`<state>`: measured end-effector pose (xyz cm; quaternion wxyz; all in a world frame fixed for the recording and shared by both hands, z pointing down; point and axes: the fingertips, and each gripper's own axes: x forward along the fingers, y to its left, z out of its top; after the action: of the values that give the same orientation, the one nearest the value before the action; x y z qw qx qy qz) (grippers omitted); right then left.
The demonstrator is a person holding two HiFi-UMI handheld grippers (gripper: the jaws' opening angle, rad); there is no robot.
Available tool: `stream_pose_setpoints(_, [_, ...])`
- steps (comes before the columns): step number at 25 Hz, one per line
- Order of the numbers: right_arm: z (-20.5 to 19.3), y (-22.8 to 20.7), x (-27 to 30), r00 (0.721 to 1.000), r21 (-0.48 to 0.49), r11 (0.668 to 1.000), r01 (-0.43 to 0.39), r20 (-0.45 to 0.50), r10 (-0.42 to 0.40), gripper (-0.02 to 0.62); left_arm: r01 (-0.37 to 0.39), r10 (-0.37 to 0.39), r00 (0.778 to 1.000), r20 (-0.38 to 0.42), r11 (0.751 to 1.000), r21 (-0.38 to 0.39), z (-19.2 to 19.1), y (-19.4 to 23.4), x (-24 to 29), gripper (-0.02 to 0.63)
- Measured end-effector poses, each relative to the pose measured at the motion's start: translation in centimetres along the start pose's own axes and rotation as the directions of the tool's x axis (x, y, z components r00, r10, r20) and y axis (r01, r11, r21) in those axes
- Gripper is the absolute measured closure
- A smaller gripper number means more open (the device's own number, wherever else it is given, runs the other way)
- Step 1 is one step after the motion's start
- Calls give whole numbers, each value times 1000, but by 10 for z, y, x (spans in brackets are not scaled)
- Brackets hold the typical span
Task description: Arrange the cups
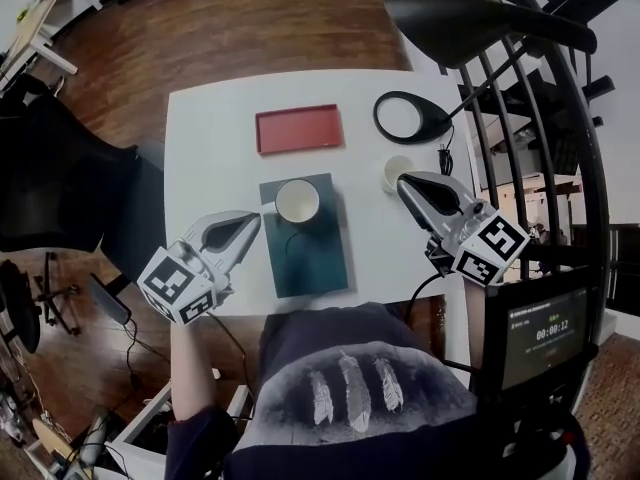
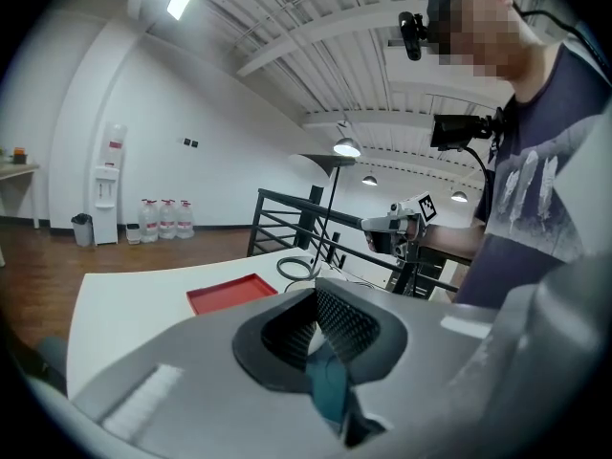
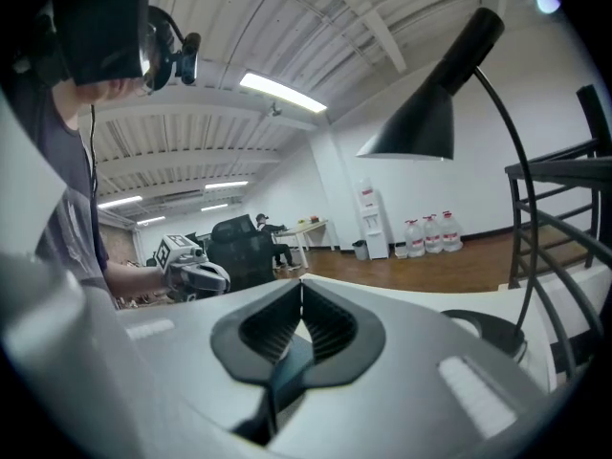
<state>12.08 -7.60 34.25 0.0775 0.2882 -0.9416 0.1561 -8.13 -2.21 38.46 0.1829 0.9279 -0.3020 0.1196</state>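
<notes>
Cups: white round cup just ahead of left hand-held gripper; smaller white cup at right hand-held gripper tip | both clenched, empty | step: approach | next: probably open jaws first

The left gripper is showing a smooth, matt grey plastic shell, with ribbed black pads that are looking rubbery. Just ahead of it, a cup is looking like pale glazed ceramic, and the mat under the cup is looking matt dark teal. Further ahead, a red tray is showing a dull plastic finish. The white table is appearing smooth. Beyond the right gripper, the lamp base is looking matt black, and the wood floor is gleaming faintly.
</notes>
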Motion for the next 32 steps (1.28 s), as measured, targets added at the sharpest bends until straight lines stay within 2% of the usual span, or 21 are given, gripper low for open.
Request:
stream_pose_setpoints(4, [2, -24, -15, 997, -58, 996, 67, -25, -68, 592, -10, 10, 1000, -9, 1000, -1, -2, -2, -1, 592])
stream_pose_setpoints(7, [-8, -48, -27, 988, -138, 983, 124, -77, -136, 592, -11, 11, 1000, -21, 1000, -3, -5, -5, 0, 592])
stream_pose_setpoints(13, [-59, -94, -51, 937, -227, 951, 211, -228, -263, 558, -2, 3, 999, -44, 1000, 10, -11, -15, 8, 592])
stream_pose_setpoints(15, [-75, -103, -55, 925, -219, 949, 228, -255, -281, 466, -6, 6, 999, -48, 1000, 10, -11, -17, 8, 591])
stream_pose_setpoints(18, [-101, -110, -55, 913, -205, 952, 226, -298, -280, 442, -12, 12, 998, -55, 1000, 8, -13, -17, 7, 592])
stream_pose_setpoints(22, [-140, -106, -45, 893, -194, 966, 173, -383, -237, 373, -24, 24, 998, -63, 1000, 6, -16, -15, 6, 591])
stream_pose_setpoints(25, [-165, -105, -38, 869, -197, 968, 157, -438, -231, 364, -24, 24, 997, -72, 1000, 7, -18, -15, 7, 591])
stream_pose_setpoints(32, [-195, -111, -24, 843, -175, 970, 167, -484, -233, 364, -22, 23, 996, -91, 1000, 12, -21, -16, 8, 592])
